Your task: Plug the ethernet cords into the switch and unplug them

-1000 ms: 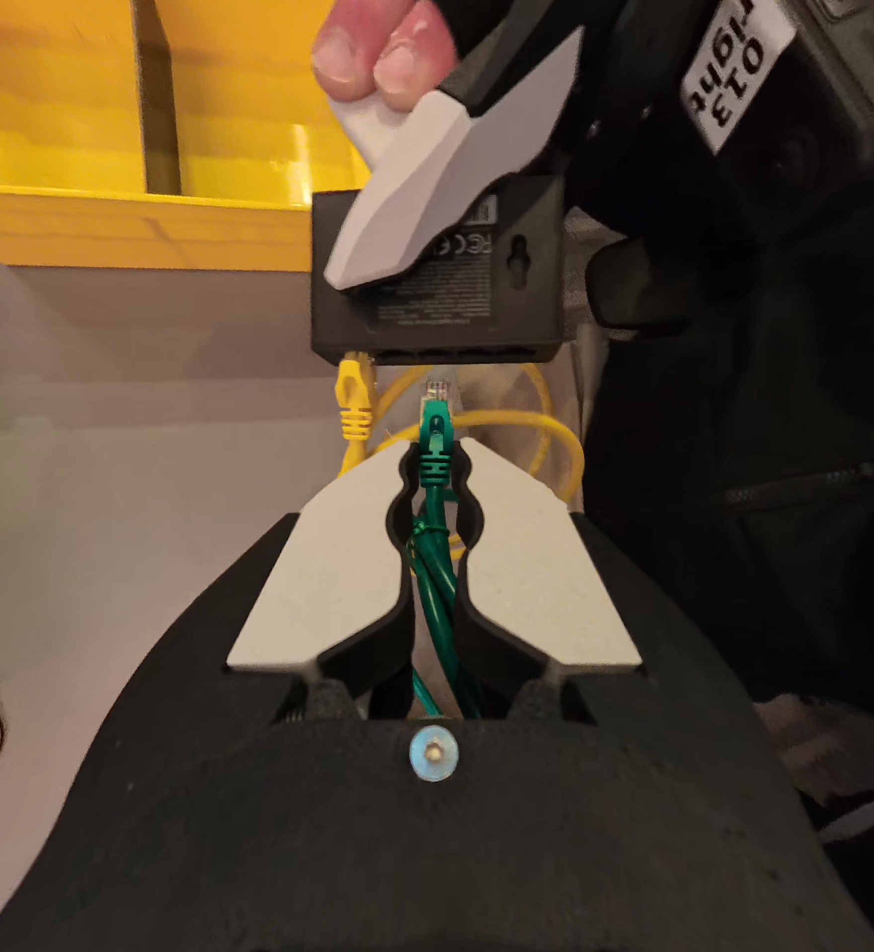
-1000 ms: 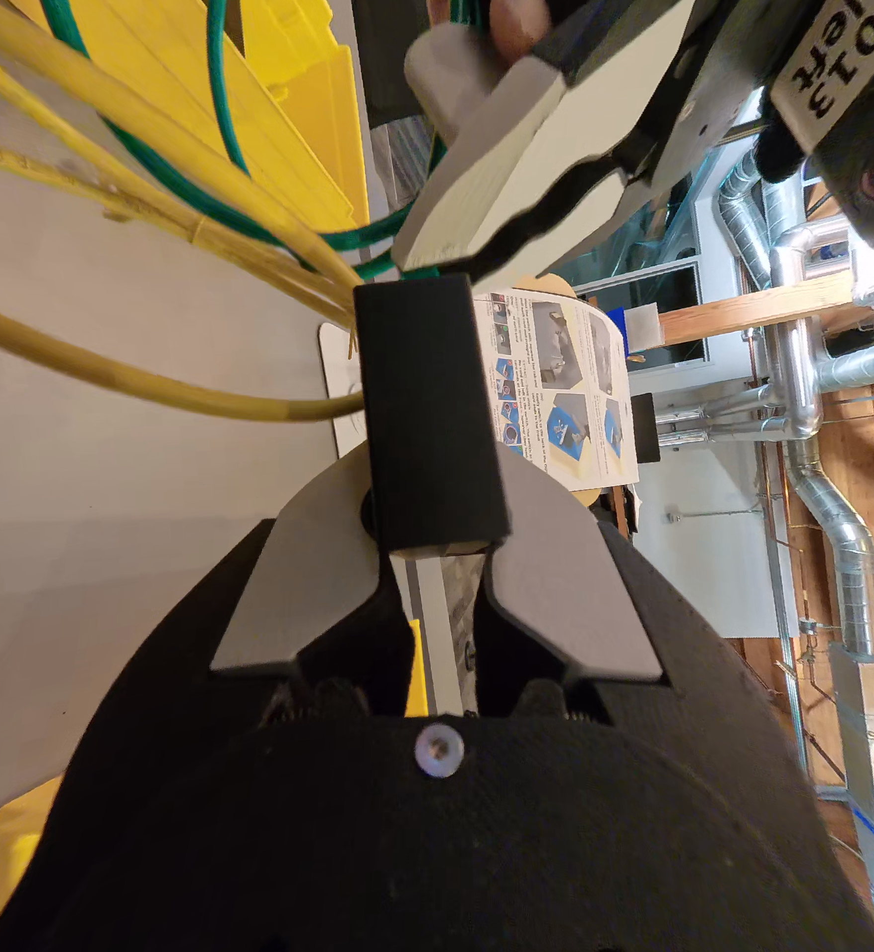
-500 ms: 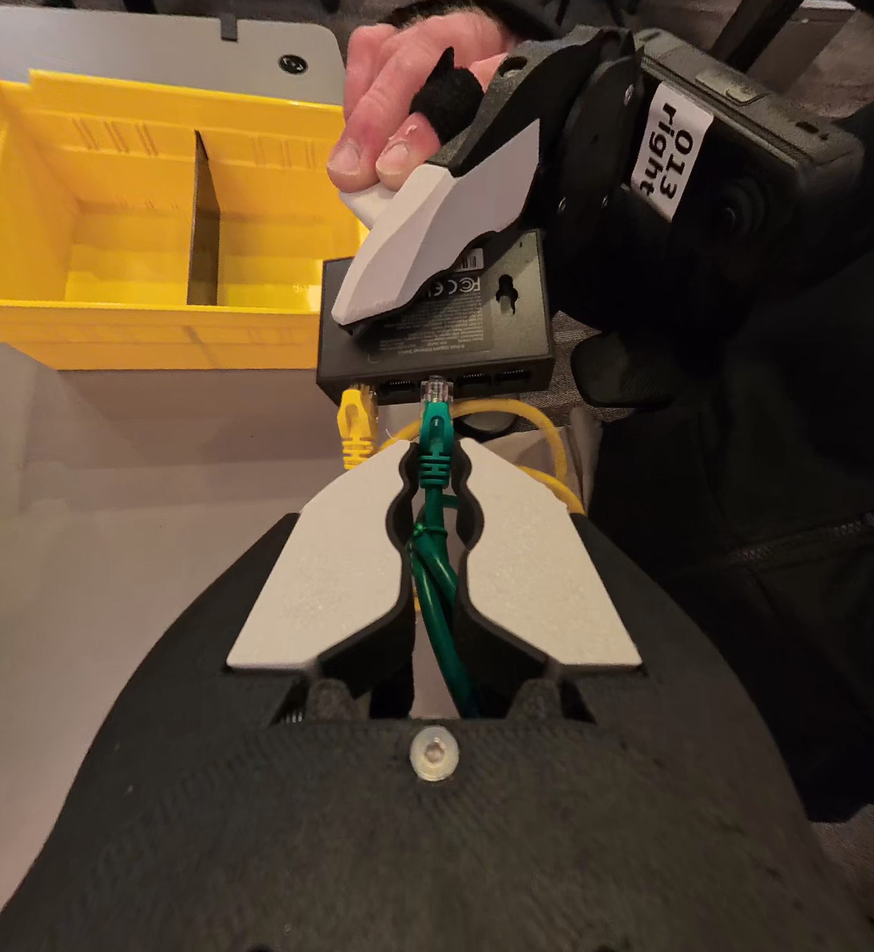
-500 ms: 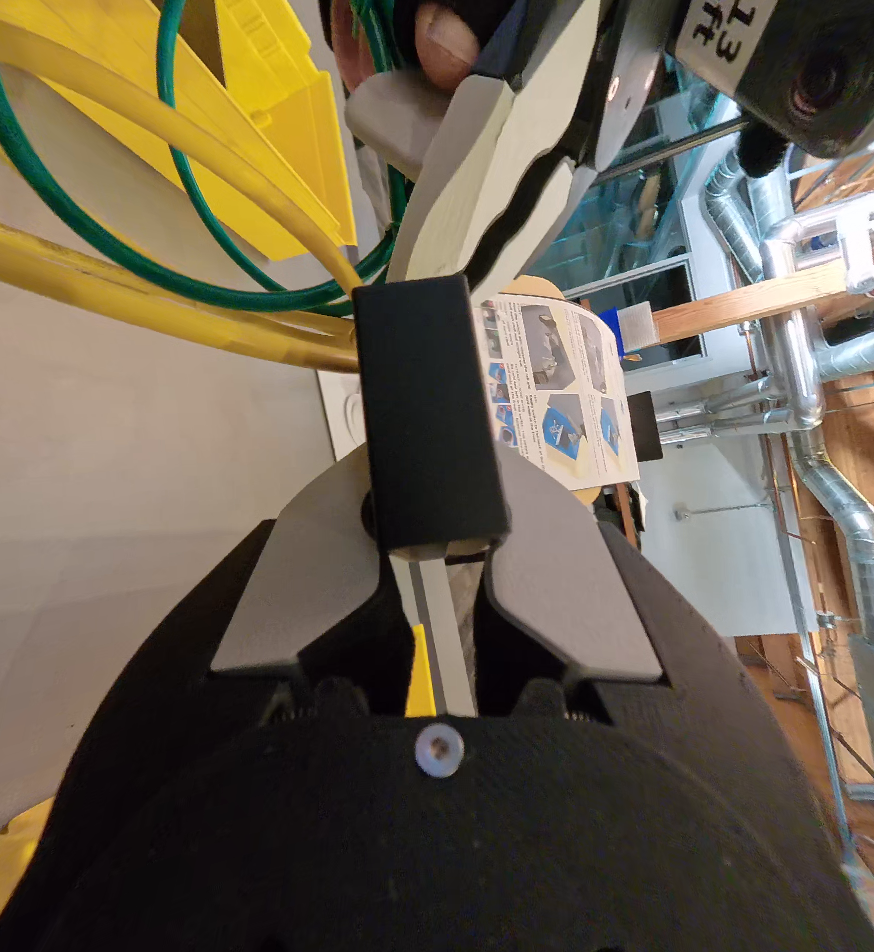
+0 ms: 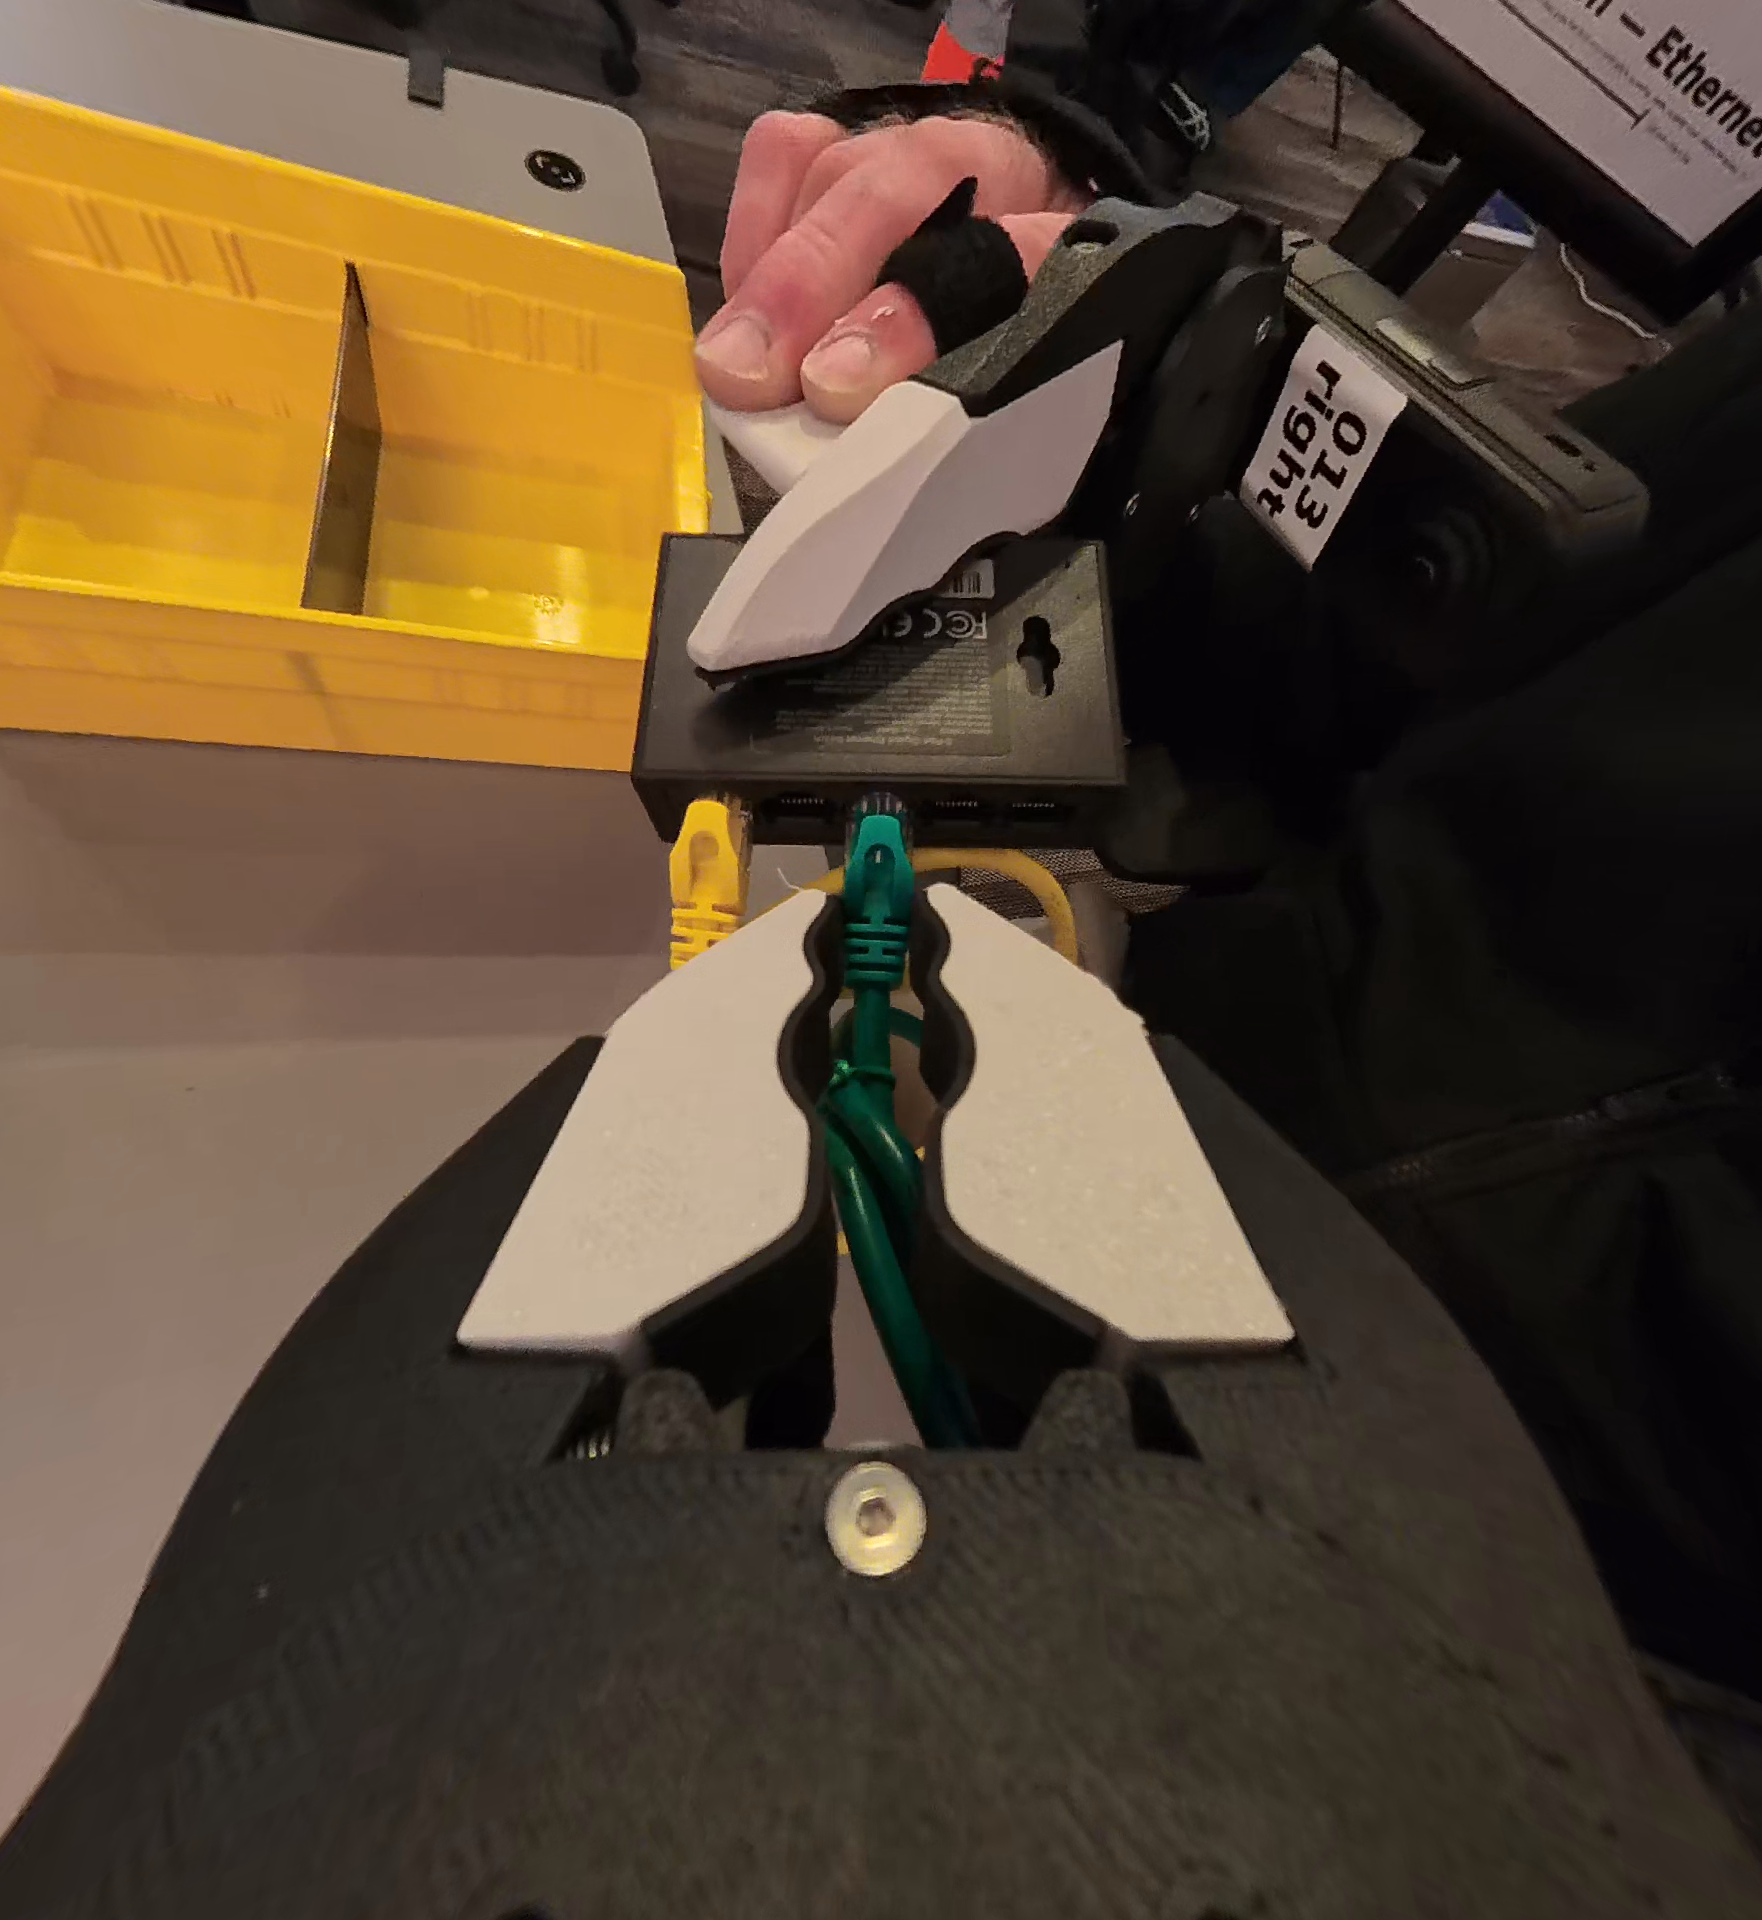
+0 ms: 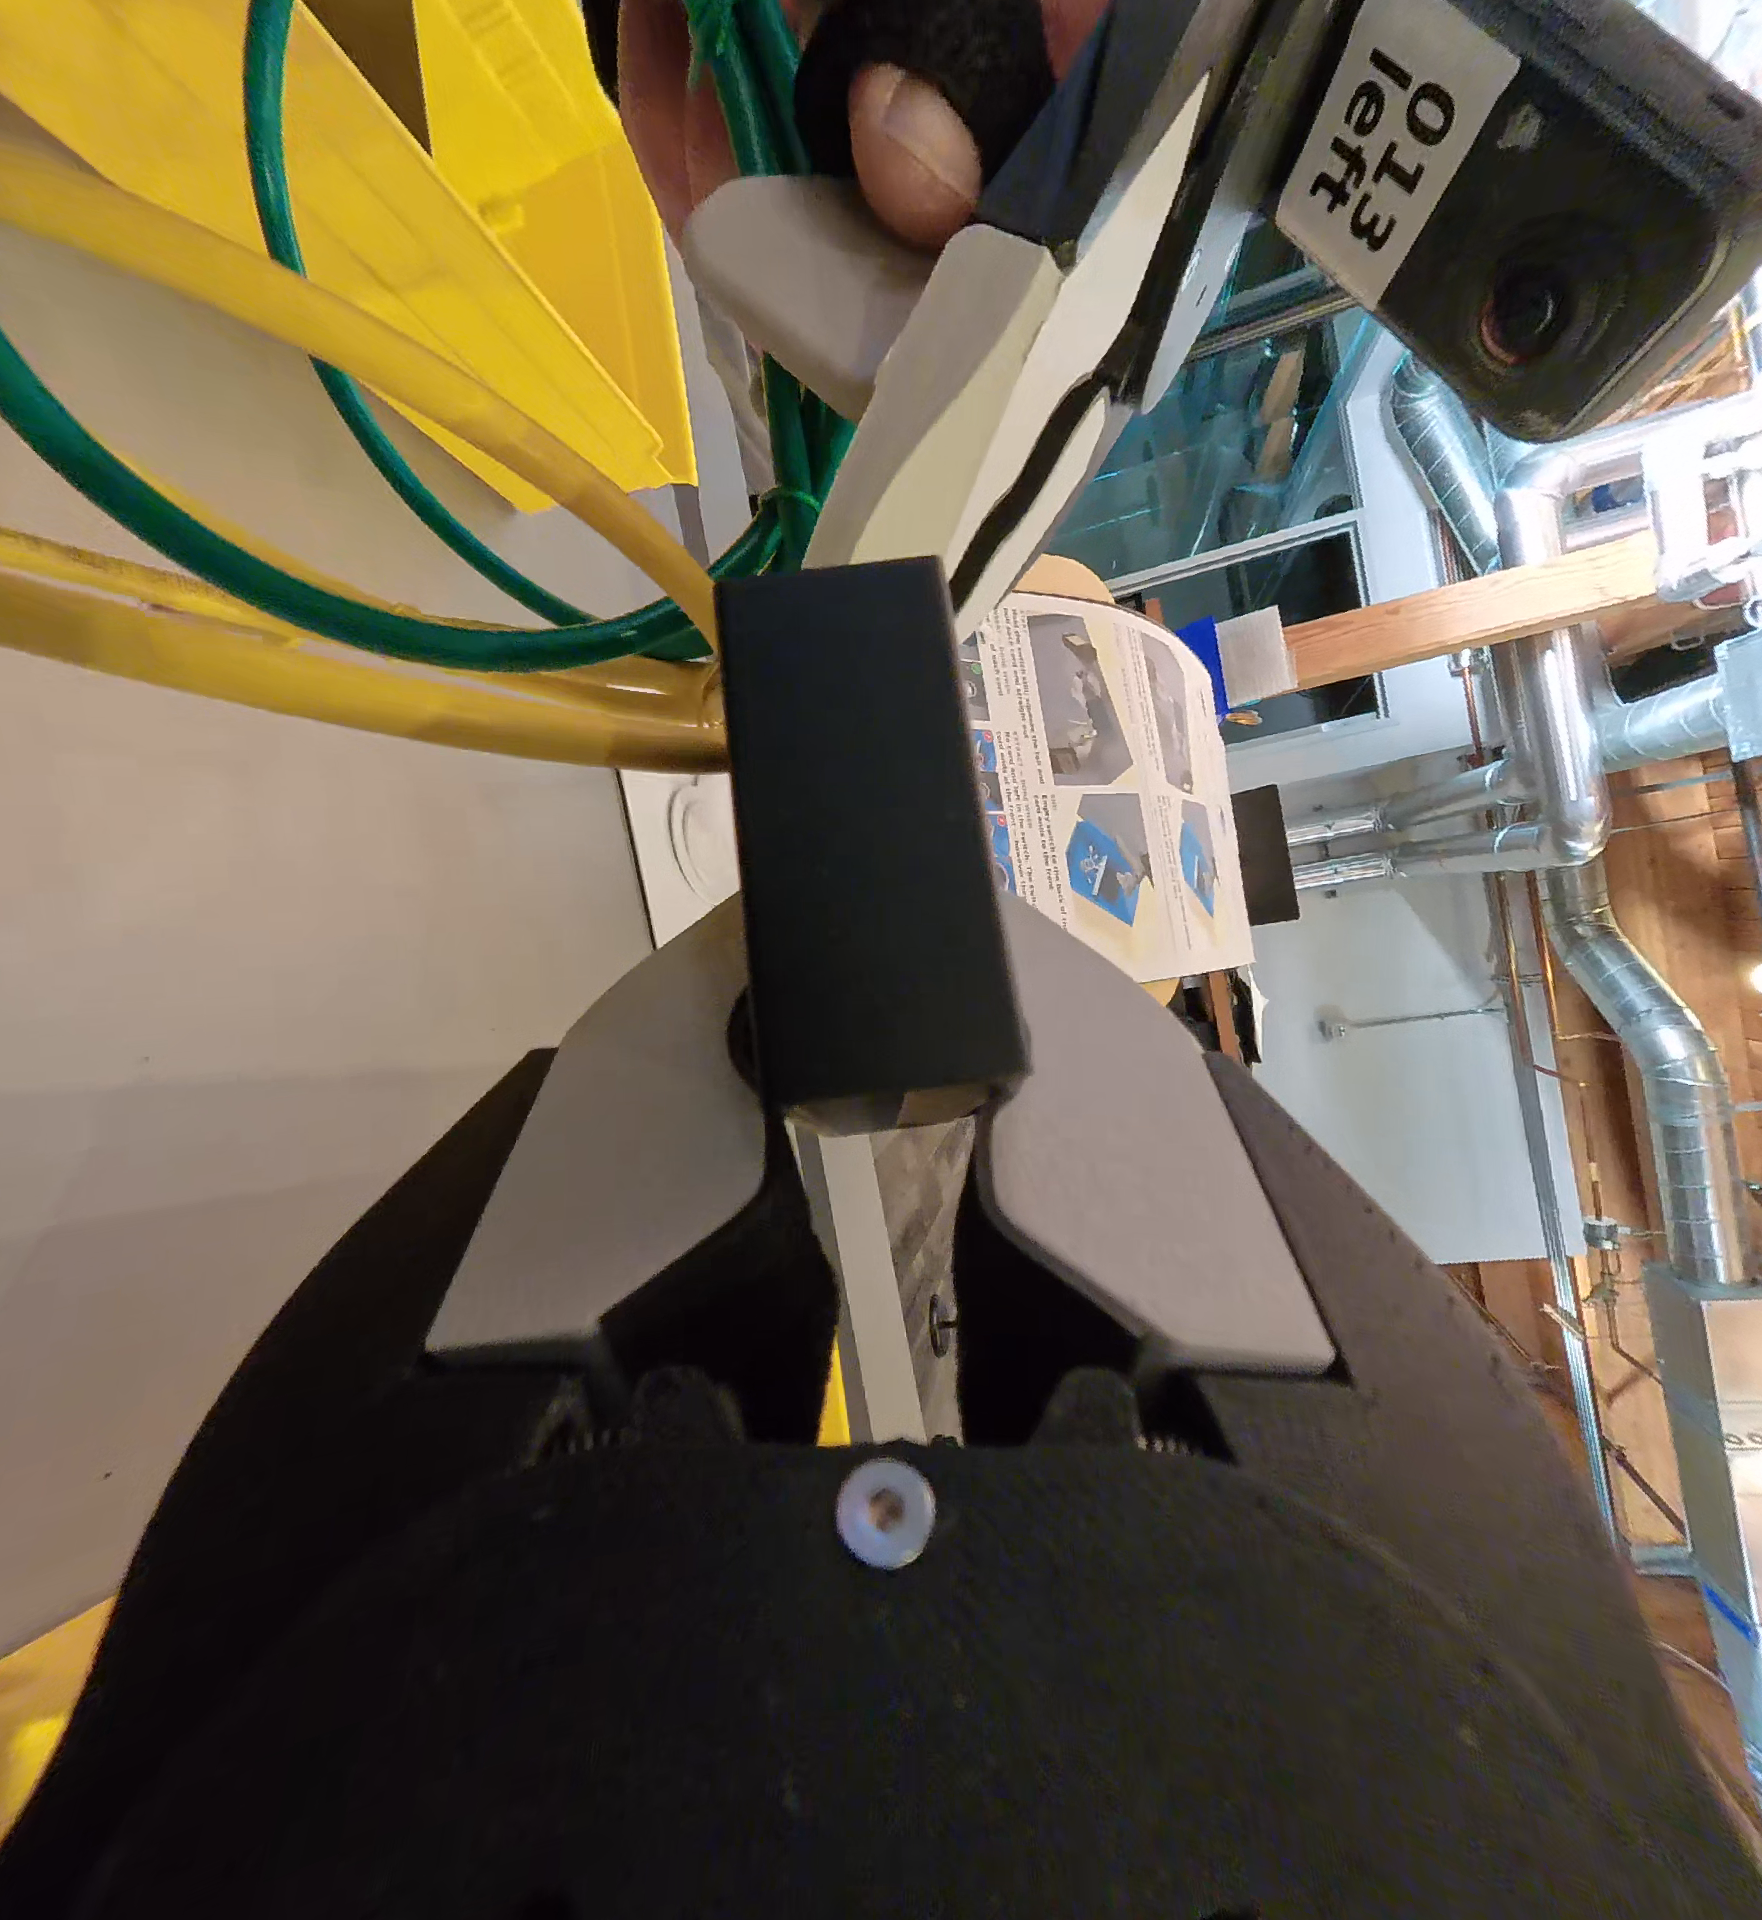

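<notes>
Above the grey desk (image 5: 233, 1143), just ahead of the left tool (image 5: 875, 935): the black switch (image 5: 960, 707), held off the surface with its labelled underside turned up and its row of ports facing back toward that tool. Left tool closed narrowly on the green ethernet cord (image 5: 872, 914), gripped at the ribbed boot just behind the plug, with the clear plug tip at the mouth of a middle port; whether fully seated, impossible to tell. Green cable trailing back between the two white fingers (image 5: 690, 1143) toward the tool body. Beside it, to the left, a yellow ethernet cord (image 5: 705, 883) plugged into the end port, its cable looping below the switch. Right tool (image 6: 882, 1039) clamped on the switch from the far end, one finger flat across the underside, a person's hand (image 5: 835, 281) on its handle. Behind, on the desk, a yellow bin (image 5: 233, 468) with a divider.
</notes>
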`<state>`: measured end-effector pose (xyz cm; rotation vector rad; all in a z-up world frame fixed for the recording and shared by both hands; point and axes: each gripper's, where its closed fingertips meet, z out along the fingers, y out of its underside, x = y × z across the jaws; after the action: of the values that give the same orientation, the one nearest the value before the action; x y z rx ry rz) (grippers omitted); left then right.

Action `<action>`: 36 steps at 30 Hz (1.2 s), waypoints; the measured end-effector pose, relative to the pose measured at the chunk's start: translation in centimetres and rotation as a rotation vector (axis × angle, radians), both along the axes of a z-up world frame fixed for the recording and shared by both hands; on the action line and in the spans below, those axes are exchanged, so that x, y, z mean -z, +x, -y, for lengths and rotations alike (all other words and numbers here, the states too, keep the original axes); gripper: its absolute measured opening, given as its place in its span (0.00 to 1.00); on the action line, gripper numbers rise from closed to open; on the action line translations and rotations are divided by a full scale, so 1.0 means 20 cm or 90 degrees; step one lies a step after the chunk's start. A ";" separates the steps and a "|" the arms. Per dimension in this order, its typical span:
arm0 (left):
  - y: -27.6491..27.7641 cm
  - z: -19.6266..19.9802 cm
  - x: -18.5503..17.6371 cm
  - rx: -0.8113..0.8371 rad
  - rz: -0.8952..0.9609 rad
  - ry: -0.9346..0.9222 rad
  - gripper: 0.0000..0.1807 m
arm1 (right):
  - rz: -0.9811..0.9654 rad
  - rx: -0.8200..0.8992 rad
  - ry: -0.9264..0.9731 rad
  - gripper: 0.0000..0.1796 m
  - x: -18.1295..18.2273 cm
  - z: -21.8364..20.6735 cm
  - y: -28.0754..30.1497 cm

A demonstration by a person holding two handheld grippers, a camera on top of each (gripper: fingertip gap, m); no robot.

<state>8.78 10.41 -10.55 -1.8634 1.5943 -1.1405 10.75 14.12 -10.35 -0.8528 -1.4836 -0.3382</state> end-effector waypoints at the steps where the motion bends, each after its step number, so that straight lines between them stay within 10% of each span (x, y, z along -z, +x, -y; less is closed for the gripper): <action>1: 0.00 0.00 -0.01 0.004 0.004 0.002 0.06 | -0.001 0.000 -0.001 0.17 -0.01 0.00 -0.01; 13: -0.06 -0.04 -0.06 -0.014 -0.009 0.094 0.07 | -0.025 0.006 -0.027 0.17 -0.03 -0.01 -0.07; 21: -0.65 -0.16 -0.28 -0.272 -0.029 0.244 0.11 | 0.002 0.048 -0.067 0.17 0.09 -0.09 -0.03; 29: -1.49 -0.06 0.50 -0.486 -0.376 0.109 0.19 | -0.004 0.028 -0.106 0.17 0.12 -0.08 -0.06; 36: -1.67 -0.01 1.02 -0.548 -0.484 -0.038 0.23 | 0.002 0.018 -0.122 0.17 0.14 -0.06 -0.09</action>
<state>-24.62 10.54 -30.89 -2.7786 0.8036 -0.0933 8.98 15.41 -13.09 -1.0267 -1.5250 -0.2208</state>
